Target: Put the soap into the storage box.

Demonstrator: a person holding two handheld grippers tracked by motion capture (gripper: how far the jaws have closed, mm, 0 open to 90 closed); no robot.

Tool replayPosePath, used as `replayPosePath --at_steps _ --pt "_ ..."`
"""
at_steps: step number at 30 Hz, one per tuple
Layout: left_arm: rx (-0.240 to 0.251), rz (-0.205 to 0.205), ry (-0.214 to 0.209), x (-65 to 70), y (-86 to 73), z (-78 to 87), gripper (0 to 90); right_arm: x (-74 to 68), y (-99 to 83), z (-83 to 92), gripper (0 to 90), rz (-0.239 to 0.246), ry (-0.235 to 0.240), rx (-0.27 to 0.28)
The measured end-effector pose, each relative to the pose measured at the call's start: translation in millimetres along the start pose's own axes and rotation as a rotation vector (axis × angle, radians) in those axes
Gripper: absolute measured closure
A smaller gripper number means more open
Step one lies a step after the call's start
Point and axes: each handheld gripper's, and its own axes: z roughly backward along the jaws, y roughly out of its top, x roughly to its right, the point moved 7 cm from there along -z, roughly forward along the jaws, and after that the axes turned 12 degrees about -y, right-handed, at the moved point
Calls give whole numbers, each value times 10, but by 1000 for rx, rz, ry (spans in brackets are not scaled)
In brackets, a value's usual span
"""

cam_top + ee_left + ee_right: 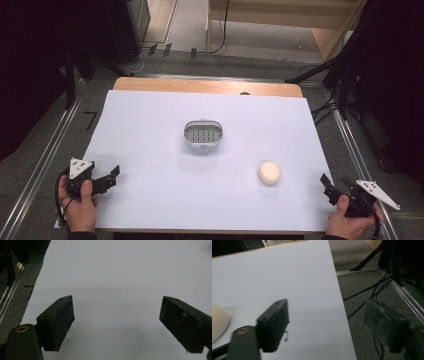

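Observation:
A small white oval dish with a slotted grey inside [202, 133] stands at the middle of the white table [150, 115]. A cream rounded lump like a soap bar [269, 172] lies to its front right, and its edge [218, 321] shows at the left of the right gripper view. My left gripper [114, 176] rests at the front left corner, its jaws wide apart [117, 307] over bare white surface. At the front right edge, my right gripper [327, 187] points along the table's side, jaws apart [327, 310] with nothing between them, one over the table and one beyond its edge.
The white sheet covers a wooden tabletop whose far edge [200, 85] shows at the back. Grey carpet, metal rails [47, 150] and black cables [367, 290] surround the table. Dark stands flank both sides.

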Motion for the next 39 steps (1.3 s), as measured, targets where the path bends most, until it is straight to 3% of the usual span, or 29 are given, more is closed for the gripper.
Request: replayPosePath --at_steps 5,6,7,10,13,19,21,23,28,39 --pt "7 0 -3 1 3 2 135 -113 15 -5 242 101 -12 -12" --pt "7 0 -3 1 3 2 135 -113 15 -5 242 101 -12 -12" --pt "7 1 -4 3 3 4 135 -161 45 -2 235 143 -22 -5" --pt "7 1 -6 1 3 1 135 -248 66 10 278 193 10 -26" --pt "7 1 -7 1 3 1 135 -381 69 22 285 327 20 -79" --pt "7 1 -7 1 3 1 135 -533 12 5 290 436 67 -193" --pt "7 1 -7 1 3 1 135 -565 -9 1 290 439 92 -230" --pt "6 2 -8 2 2 0 135 -614 5 14 281 390 159 -275" --pt "3 0 -6 3 1 0 135 -679 72 48 275 359 183 -330" --pt "1 -5 -2 6 1 0 135 -705 182 76 255 367 186 -405"
